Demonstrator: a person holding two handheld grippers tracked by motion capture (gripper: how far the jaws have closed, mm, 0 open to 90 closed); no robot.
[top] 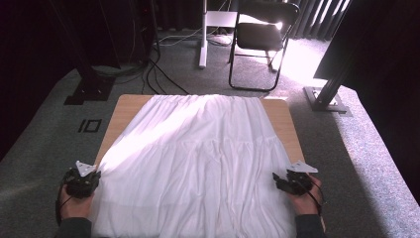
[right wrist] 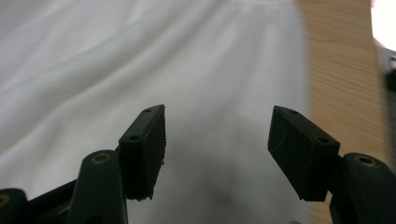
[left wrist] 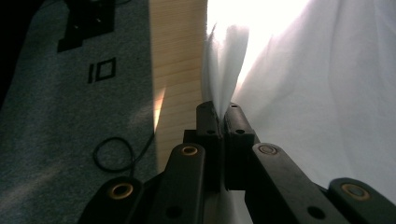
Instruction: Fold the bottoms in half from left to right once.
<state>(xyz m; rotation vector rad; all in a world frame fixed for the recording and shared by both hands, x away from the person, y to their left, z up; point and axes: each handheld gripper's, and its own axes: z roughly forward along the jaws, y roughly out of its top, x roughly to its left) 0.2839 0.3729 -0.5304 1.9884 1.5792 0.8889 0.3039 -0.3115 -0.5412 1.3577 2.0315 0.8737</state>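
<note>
Looks like lab or test room: grey carpet floor (top: 44, 148), black metal frame stands (top: 329, 94), loose cables (top: 158, 74), folding chair (top: 262, 39), small wooden table (top: 282, 119).

One white pleated cloth (top: 198, 163) spread over one light wooden table (top: 285, 124). Two black two-jaw grippers, a left gripper (top: 83, 182) and a right gripper (top: 287, 182), each carried in one hand, so two hands (top: 74, 206). One black folding metal chair (top: 262, 37) and one white upright stand leg (top: 202, 34) on the grey carpet beyond.
</note>
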